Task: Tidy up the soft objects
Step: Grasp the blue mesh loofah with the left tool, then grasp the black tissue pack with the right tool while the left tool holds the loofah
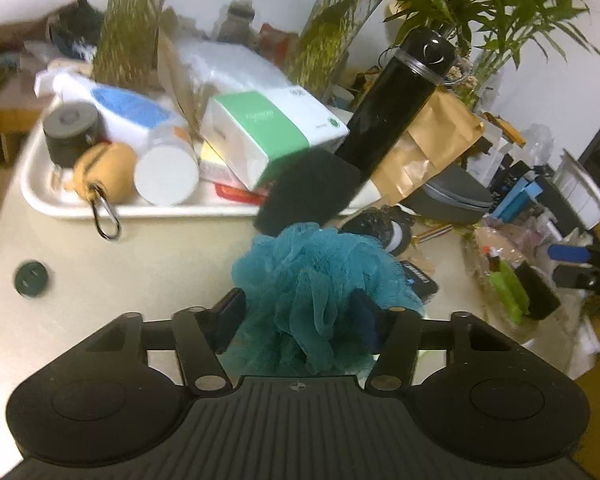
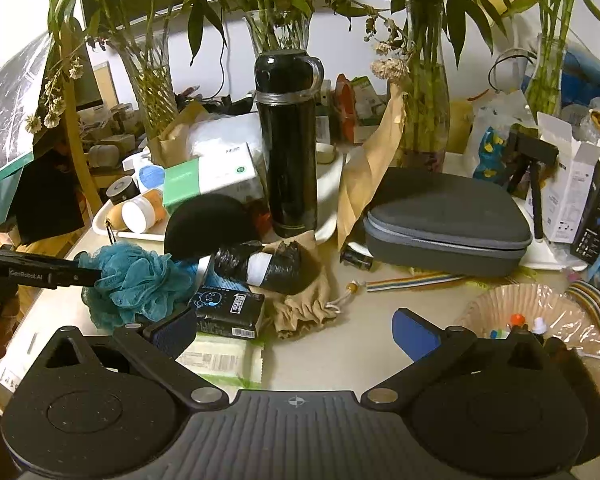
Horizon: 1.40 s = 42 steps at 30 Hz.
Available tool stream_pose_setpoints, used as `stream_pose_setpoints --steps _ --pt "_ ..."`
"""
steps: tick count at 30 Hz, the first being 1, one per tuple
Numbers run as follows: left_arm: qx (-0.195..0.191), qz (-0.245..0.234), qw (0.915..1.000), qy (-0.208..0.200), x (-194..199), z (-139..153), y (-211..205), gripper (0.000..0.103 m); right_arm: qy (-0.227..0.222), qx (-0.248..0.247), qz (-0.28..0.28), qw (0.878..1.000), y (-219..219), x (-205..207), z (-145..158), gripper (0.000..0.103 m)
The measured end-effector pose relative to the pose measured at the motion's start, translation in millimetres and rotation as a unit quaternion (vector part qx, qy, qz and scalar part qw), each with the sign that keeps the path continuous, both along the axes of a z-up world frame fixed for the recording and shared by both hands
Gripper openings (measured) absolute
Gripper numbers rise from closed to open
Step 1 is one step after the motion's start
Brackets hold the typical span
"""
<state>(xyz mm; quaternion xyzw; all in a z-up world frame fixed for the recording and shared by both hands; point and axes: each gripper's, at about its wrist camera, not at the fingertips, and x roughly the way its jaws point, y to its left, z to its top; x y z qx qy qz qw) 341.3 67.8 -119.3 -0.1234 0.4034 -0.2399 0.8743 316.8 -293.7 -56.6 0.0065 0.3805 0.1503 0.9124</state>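
Note:
My left gripper (image 1: 300,312) is shut on a teal mesh bath pouf (image 1: 316,280) and holds it just above the table; it shows from the side in the right wrist view (image 2: 96,276) with the pouf (image 2: 136,284). A black sponge (image 1: 308,192) leans on the white tray's (image 1: 52,196) front edge, also seen in the right wrist view (image 2: 204,224). My right gripper (image 2: 296,336) is open and empty above the table, behind a tan drawstring pouch (image 2: 304,308) and a black bag roll (image 2: 260,264).
The tray holds a tissue pack (image 1: 272,132), bottles and a tan pouch (image 1: 104,168). A tall black flask (image 2: 288,140) stands by it. A grey zip case (image 2: 448,220), a black packet (image 2: 228,308), wet wipes (image 2: 220,360), glass vases and a plastic-lined basket (image 2: 540,320) crowd the table.

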Motion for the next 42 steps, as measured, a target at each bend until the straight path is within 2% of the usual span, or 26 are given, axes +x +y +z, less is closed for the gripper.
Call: stream_pose_setpoints --steps 3,9,15,22,30,42 --pt "-0.013 -0.009 0.9997 0.018 1 -2 -2 0.025 0.000 0.001 0.000 1.000 0 1 0 0.103" --pt "-0.003 0.004 0.9999 0.010 -6 8 -3 0.010 0.003 -0.005 0.002 1.000 -1 6 -4 0.103" --pt "0.012 0.031 0.9992 -0.024 -27 37 -1 0.006 0.011 -0.004 0.013 1.000 -2 13 -11 0.103" --pt "0.033 0.071 0.9955 -0.055 -57 68 4 0.006 0.021 -0.001 0.055 0.998 9 20 -18 0.103" --pt "0.076 0.117 0.9852 -0.099 -81 85 2 0.005 0.056 0.012 0.100 0.993 31 40 -35 0.103" --pt "0.052 0.120 0.9868 -0.095 -82 86 17 0.005 0.102 0.023 0.167 0.980 60 68 -61 0.102"
